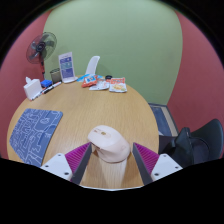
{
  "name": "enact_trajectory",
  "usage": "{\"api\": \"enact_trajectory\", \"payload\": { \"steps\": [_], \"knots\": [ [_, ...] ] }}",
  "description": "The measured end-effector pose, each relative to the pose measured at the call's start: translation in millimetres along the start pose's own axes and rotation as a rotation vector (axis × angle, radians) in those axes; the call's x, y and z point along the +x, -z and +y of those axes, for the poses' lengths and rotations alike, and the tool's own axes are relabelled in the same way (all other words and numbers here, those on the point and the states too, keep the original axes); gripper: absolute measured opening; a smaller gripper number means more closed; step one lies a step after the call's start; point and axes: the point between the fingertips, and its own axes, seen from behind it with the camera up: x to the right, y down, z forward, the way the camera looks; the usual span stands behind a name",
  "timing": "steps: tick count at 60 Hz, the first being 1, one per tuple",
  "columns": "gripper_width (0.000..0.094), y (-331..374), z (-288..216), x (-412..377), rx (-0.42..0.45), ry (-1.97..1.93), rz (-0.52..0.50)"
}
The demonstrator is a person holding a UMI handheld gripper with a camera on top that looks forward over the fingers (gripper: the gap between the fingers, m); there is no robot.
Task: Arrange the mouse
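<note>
1. Mouse [108,143], pale pink/beige, sits on the round wooden table [100,110], lower centre of frame, between the gripper's fingers.
2. Gripper [110,160]: fingers spread, magenta pads either side of the mouse; can't tell if the pads actually touch it, the mouse rests on the table.
3. Patterned grey-blue mouse pad [35,132] lies left of the mouse, lower left, apart from it.
4. Far side of table, upper centre: small packets [117,85] in white/orange, print too small to read.
5. Upright card or leaflet stand [67,67] at upper left, text unreadable.
6. White box with blue markings [37,87] near the table's left edge, no legible label.
7. Desk fan [41,46] stands behind, upper left.
8. Dark chair [197,140] at right edge.
9. Green wall [120,35] behind.
</note>
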Motion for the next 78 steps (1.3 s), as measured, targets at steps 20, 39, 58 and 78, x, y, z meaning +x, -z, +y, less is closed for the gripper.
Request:
{"api": "enact_trajectory", "payload": {
  "steps": [20, 39, 58, 78],
  "knots": [
    [0.0703, -47.4, -31.5, 18.4, 0.038, -0.011, 0.013],
    [0.0389, -44.6, -37.5, 16.5, 0.037, -0.041, 0.078],
    [0.0389, 108.1, -196.3, -14.1, 0.360, -0.123, 0.299],
    [0.0385, 61.5, -143.9, -292.8, 0.248, -0.107, 0.015]
  ]
}}
